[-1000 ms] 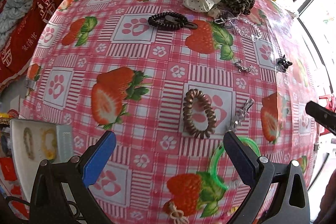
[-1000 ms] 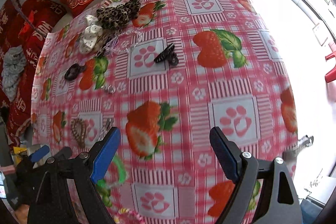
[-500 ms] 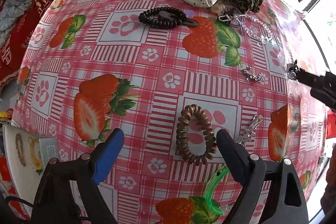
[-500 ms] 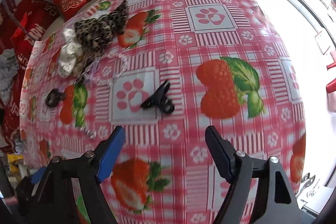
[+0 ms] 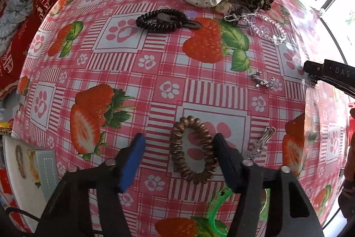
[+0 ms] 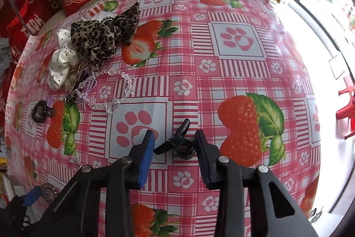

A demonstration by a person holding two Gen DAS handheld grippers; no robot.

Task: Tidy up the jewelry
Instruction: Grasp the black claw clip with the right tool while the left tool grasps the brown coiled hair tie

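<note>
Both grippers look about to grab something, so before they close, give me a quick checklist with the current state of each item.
1. Left gripper open around the brown coil hair tie: ok.
2. Hair tie lying flat on the tablecloth: ok.
3. Right gripper open astride the black claw clip: ok.
4. Silver clip outside the left jaws: ok.
5. Fingertips low enough to pinch: cannot tell.
6. The two grippers apart from each other: ok.

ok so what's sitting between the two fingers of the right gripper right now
In the right wrist view, a small black claw clip lies on the tablecloth between the open right gripper fingers, neither finger visibly touching it.
</note>
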